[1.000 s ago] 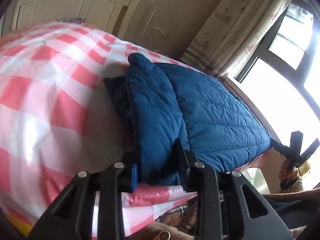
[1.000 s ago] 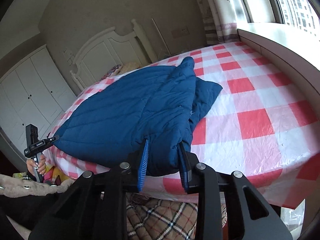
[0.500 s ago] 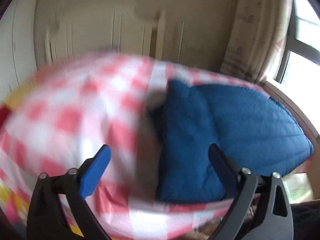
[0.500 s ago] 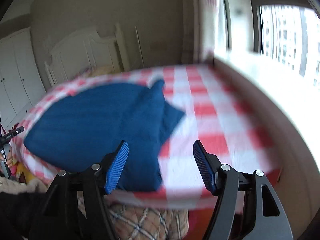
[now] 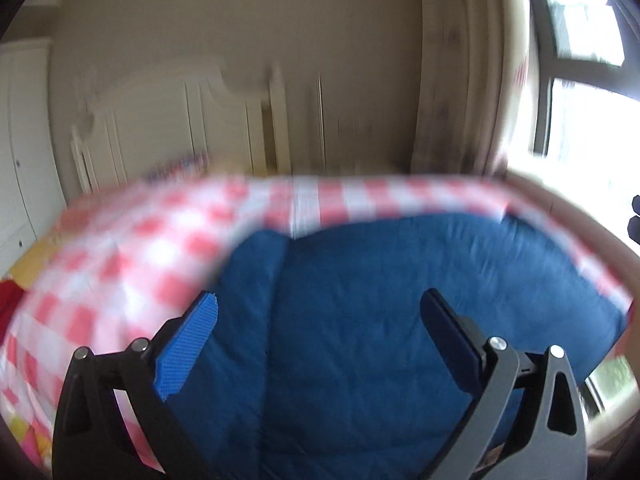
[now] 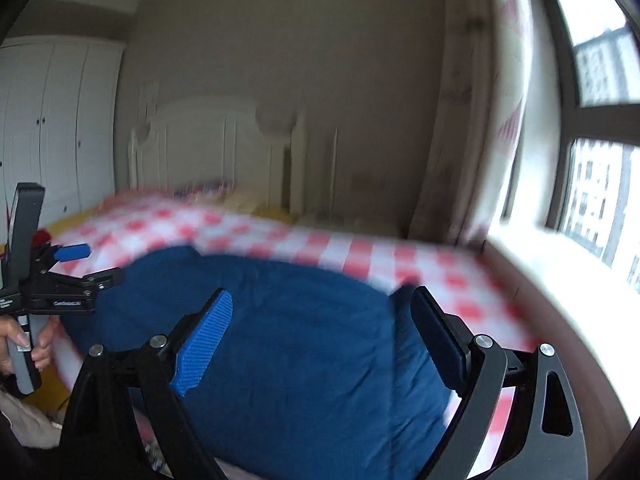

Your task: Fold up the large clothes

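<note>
We look along both pairs of tongs toward a bed point(image 5: 120, 264) covered in a red-and-white checked sheet, and both views are smeared by motion blur. The task's thing, a dark blue quilted jacket point(image 5: 360, 320), lies folded on the near part of the bed, its edge reaching the bed's near side; a lengthwise fold or seam runs down it left of centre in the left wrist view.

The left tongs point(image 5: 320, 344) stand wide apart, their blue-padded fingers point(image 5: 188, 344) clear of the cloth, with the jacket seen behind the gap but not pinched. The right tongs point(image 6: 322, 340) are likewise spread wide over the jacket point(image 6: 300, 340); their jaws have just been opening, and nothing is caught between them (the cloth lies below, apart from the pads).

In the right wrist view the left tongs point(image 6: 68, 268) show at the left edge, held by a hand point(image 6: 24, 344) wrapped around the grey handle, beside the jacket's left end. A small dark piece at the right edge of the left wrist view may be part of the other tool, but we cannot tell.

Beyond the bed stand a white headboard point(image 6: 216, 148), a white wardrobe point(image 6: 52, 128) to the left, and a patterned curtain point(image 6: 480, 120) beside a bright window point(image 6: 600, 160) on the right.
</note>
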The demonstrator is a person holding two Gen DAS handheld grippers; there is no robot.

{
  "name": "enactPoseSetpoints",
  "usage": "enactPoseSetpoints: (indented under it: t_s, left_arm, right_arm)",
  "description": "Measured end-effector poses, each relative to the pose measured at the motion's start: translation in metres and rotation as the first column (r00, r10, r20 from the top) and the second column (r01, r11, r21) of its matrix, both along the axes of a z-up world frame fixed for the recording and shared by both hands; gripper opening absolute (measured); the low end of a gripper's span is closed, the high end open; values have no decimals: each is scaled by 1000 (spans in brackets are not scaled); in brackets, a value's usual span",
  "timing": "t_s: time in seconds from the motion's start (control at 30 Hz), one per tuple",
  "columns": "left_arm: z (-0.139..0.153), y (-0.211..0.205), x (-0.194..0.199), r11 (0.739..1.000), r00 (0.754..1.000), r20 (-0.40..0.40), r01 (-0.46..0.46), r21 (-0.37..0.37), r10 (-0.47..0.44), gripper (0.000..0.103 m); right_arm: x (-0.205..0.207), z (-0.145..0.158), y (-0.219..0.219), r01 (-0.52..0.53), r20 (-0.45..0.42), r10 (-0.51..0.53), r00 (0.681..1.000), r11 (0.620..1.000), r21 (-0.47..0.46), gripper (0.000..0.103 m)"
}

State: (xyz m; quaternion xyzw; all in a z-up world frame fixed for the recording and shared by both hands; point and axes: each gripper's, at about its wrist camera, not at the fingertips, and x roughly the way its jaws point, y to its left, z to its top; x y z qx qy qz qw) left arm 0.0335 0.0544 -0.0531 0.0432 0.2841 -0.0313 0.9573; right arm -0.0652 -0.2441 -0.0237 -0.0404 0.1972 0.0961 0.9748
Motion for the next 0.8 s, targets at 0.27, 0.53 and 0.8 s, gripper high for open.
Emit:
enactPoseSetpoints:
  t_s: [0.27,0.53,0.8]
  left_arm:
    - [-71,-1,26,999,994,-100,37,31,-34,101]
    - [-85,-4,23,995,994,-101,57,85,-49,101]
    - [-87,-3,31,993,988,-138,77,91,-64,101]
  right_arm:
    - [52,-94,6,12,-243,-22,970,999,-45,97]
    - [53,-114,7,-14,-223,0,975,998,-58,98]
    - [62,-114,7,-16,-247,-2,969,997,-71,99]
